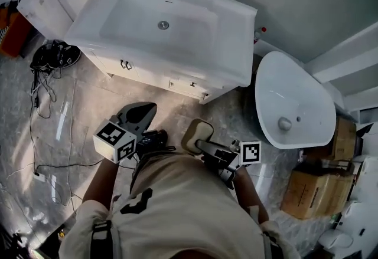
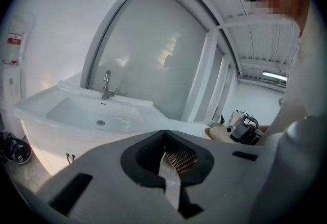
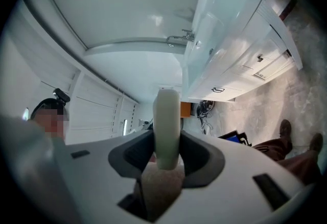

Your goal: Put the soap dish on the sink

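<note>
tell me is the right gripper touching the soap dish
Touching. The right gripper view shows the right gripper with both jaws pressed against the cream soap dish, which stands edge-on between them.

1. The grey plastic left tongs (image 2: 164, 141) are closed together with nothing between them.
2. Beyond them, to the left, stands a white rectangular ceramic sink (image 2: 71, 110) with a chrome tap (image 2: 107, 85).
3. A cream soap dish (image 2: 218, 133) shows at the right.

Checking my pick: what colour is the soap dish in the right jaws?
The soap dish is plain cream, clearest in the right gripper view.
</note>
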Available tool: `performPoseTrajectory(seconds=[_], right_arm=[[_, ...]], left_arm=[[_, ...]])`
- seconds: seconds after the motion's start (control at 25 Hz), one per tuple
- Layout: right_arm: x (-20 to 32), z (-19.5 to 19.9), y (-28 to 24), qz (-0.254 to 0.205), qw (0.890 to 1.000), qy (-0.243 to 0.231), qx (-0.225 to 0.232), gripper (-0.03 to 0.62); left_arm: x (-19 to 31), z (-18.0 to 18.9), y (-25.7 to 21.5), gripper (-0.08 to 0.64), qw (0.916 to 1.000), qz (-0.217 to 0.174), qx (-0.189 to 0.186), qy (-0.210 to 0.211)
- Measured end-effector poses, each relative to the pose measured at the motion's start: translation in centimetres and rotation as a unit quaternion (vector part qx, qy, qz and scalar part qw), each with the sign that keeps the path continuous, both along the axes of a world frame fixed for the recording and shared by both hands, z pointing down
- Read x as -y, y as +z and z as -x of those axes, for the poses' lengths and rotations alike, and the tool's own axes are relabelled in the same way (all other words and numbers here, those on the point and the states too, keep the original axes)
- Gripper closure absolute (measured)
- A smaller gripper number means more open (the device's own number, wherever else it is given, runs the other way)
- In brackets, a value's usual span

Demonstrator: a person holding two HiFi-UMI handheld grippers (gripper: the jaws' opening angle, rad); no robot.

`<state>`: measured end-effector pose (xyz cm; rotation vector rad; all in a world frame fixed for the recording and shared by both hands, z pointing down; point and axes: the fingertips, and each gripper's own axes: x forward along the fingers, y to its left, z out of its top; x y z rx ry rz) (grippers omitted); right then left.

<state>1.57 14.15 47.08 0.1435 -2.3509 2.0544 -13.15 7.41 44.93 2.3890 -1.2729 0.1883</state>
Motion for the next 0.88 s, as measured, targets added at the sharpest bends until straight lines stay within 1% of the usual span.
performPoseTrajectory(seconds=[0.12, 0.28, 0.4, 0.52, 0.72, 0.8, 0.88], right_arm=[[0.9, 1.8, -0.2, -0.004, 1.0, 0.005, 0.001, 0.43], [0.9, 4.0, -0.1, -0.007, 1.0, -0.005, -0.012, 0.43], [1.6, 5.6, -0.1, -0.014, 1.0, -0.011, -0.019, 0.43], [2.0, 6.7, 0.2, -0.011, 1.0, -0.006, -0.022, 0.43], [2.3, 7.7, 0.7, -0.008, 0.999, -0.009, -0.033, 0.43], [2.5, 7.5, 0.8, -0.004, 0.999, 0.0, -0.036, 0.43], [2.7, 7.2, 0.8, 0.003, 0.999, 0.013, -0.036, 0.43]], left_arm=[[0.6, 3.3, 0.6, 0.541, 0.9999, -0.001, 0.011, -0.008], [0.5, 5.0, 1.9, 0.541, 0.9998, 0.011, 0.012, -0.01], [1.1, 4.5, 2.4, 0.541, 0.9999, 0.012, -0.001, 0.007], [1.3, 3.7, 2.8, 0.541, 0.9994, 0.013, -0.011, 0.03], [1.7, 2.6, 2.9, 0.541, 0.9977, 0.019, -0.035, 0.055], [2.1, 2.1, 2.5, 0.541, 0.9971, 0.031, -0.038, 0.058], [2.7, 2.1, 2.4, 0.541, 0.9968, 0.041, -0.043, 0.052]])
